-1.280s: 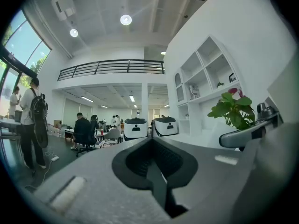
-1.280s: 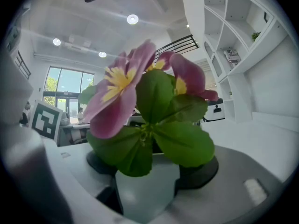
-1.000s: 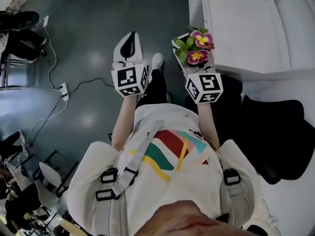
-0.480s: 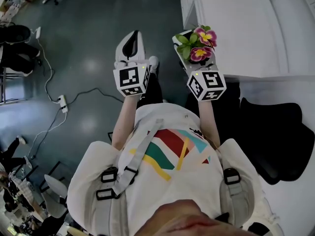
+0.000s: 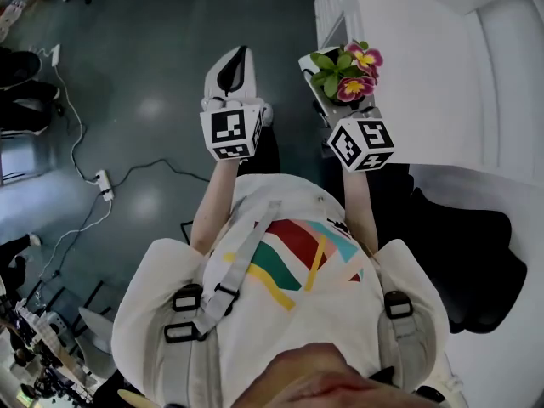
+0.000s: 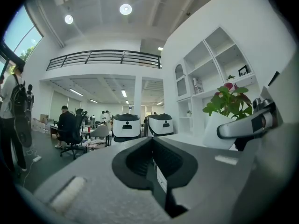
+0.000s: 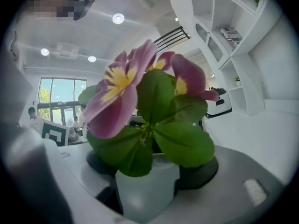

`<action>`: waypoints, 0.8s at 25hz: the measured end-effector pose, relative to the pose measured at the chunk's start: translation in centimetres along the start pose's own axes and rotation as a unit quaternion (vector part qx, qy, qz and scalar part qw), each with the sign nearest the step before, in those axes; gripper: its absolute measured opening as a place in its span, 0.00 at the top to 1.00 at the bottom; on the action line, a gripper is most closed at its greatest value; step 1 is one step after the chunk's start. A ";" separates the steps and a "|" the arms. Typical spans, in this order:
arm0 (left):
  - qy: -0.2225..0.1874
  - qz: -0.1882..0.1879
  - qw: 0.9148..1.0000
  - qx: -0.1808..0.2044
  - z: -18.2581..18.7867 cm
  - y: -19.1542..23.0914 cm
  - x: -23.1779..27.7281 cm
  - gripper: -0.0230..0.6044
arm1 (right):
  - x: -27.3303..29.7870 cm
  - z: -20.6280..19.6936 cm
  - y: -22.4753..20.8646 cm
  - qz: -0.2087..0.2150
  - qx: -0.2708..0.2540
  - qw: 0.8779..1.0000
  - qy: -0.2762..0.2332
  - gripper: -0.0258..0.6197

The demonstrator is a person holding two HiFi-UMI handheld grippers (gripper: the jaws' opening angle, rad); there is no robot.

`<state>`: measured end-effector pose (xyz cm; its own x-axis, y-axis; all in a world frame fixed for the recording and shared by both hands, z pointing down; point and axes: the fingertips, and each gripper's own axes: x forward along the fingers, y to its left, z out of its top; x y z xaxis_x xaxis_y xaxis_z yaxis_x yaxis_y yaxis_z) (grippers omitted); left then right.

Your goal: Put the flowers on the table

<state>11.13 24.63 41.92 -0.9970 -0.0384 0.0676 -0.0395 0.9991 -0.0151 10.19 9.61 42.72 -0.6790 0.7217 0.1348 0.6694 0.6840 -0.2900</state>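
The flowers (image 5: 350, 68) stand upright in a small white pot (image 7: 147, 190) clamped between the jaws of the right gripper (image 5: 333, 92). The pot's long axis runs straight up, and the pink and yellow blossoms and green leaves spread above the jaws, facing the ceiling. The left gripper (image 5: 235, 66) is held level beside it, well apart, with its jaws pressed together and nothing between them. Compared with a second ago, both grippers have travelled forward together across the room without changing their hold. The flowers, which then hung short of the table (image 5: 442, 75), now sit over its near edge, and the power strip (image 5: 103, 184) on the floor has slipped further back behind the left gripper. The table is a plain white surface, ahead and to the right of the right gripper. Under the left gripper lies a glossy dark grey floor (image 5: 153, 49) with a cable trailing across it. The room is a tall, bright, white office, with built-in white shelves (image 6: 210, 64) to the left gripper's right and a railed upper gallery (image 6: 103, 57) ahead of it.
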 end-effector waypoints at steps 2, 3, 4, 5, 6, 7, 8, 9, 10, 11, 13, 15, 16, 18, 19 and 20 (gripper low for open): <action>0.004 -0.004 1.000 -0.001 0.5 1.8 2.8 0.96 | 3.1 0.9 -0.9 -0.007 0.004 1.000 0.007 0.45; 0.006 -0.005 1.000 -0.003 0.8 2.9 4.2 0.96 | 4.7 1.5 -1.2 -0.010 0.009 1.000 0.010 0.45; 0.008 -0.006 1.000 -0.005 1.1 4.0 5.7 0.96 | 6.4 2.1 -1.4 -0.011 0.014 1.000 0.011 0.45; 0.011 -0.008 1.000 -0.008 1.4 5.1 7.0 0.96 | 7.9 2.8 -1.5 -0.012 0.018 1.000 0.012 0.45; 0.013 -0.010 1.000 -0.010 1.6 6.1 8.4 0.96 | 9.4 3.4 -1.7 -0.013 0.020 1.000 0.012 0.45; 0.016 -0.012 1.000 -0.012 1.8 7.1 9.7 0.96 | 10.8 3.9 -2.0 -0.014 0.019 1.000 0.013 0.45; 0.017 -0.014 1.000 -0.012 2.0 7.9 11.1 0.96 | 12.2 4.5 -2.3 -0.016 0.016 1.000 0.013 0.45; 0.017 -0.015 1.000 -0.012 2.3 8.8 12.4 0.96 | 13.6 5.2 -2.6 -0.018 0.014 1.000 0.012 0.45; 0.016 -0.016 1.000 -0.013 2.5 9.6 13.7 0.96 | 15.0 5.8 -3.0 -0.020 0.012 1.000 0.011 0.45; 0.015 -0.018 1.000 -0.013 2.8 10.3 14.9 0.96 | 16.2 6.4 -3.3 -0.022 0.011 1.000 0.009 0.45; 0.011 -0.022 1.000 -0.013 3.4 11.5 17.0 0.96 | 18.4 7.4 -4.1 -0.030 0.008 0.999 0.007 0.45; 0.006 -0.026 1.000 -0.014 4.0 12.4 18.9 0.96 | 20.2 8.2 -4.8 -0.041 0.002 0.999 0.006 0.45; 0.004 -0.027 0.999 -0.015 4.1 12.8 19.7 0.96 | 21.0 8.5 -5.2 -0.045 0.001 0.999 0.006 0.45; 0.005 -0.029 0.999 -0.019 4.3 13.5 21.2 0.96 | 22.2 9.1 -5.8 -0.050 0.000 0.999 0.006 0.45; 0.006 -0.030 0.999 -0.021 4.3 13.7 21.9 0.96 | 22.7 9.3 -6.1 -0.052 -0.001 0.999 0.008 0.45; 0.008 -0.031 0.999 -0.023 4.2 13.7 22.5 0.96 | 23.1 9.4 -6.5 -0.054 -0.004 0.998 0.011 0.45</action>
<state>-12.13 37.38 39.00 -0.9914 -0.1012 0.0824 -0.0985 0.9945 0.0362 -12.65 20.85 38.80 -0.7405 0.6457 0.1865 0.5953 0.7589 -0.2641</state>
